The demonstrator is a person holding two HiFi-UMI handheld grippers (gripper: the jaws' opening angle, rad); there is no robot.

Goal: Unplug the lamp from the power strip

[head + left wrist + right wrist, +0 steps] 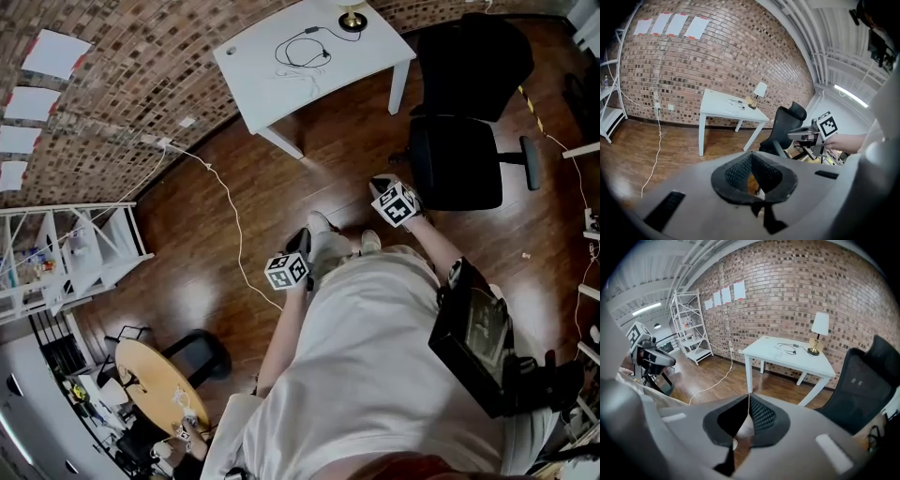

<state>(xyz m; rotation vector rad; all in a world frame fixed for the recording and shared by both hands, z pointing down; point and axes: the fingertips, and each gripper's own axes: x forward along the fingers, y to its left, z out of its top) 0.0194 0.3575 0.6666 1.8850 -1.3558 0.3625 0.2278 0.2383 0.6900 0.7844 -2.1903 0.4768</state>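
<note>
The lamp [352, 15] with its brass base stands at the far corner of the white table [370, 56], and a dark cord [305, 47] lies coiled on the tabletop beside it. I cannot make out a power strip. Both grippers hang in the air in front of the person, well short of the table. My left gripper [301, 237] is shut with nothing between its jaws, seen close as the left gripper [750, 157]. My right gripper [379, 182] is shut and empty too, as the right gripper [749, 398] shows. The lamp [818, 332] has a white shade.
A black office chair [461, 122] stands right of the table, close to my right gripper. A white cable [230, 211] runs over the wooden floor from the brick wall. A white shelf unit [80, 248] stands at the left, a round wooden table [155, 380] behind the person.
</note>
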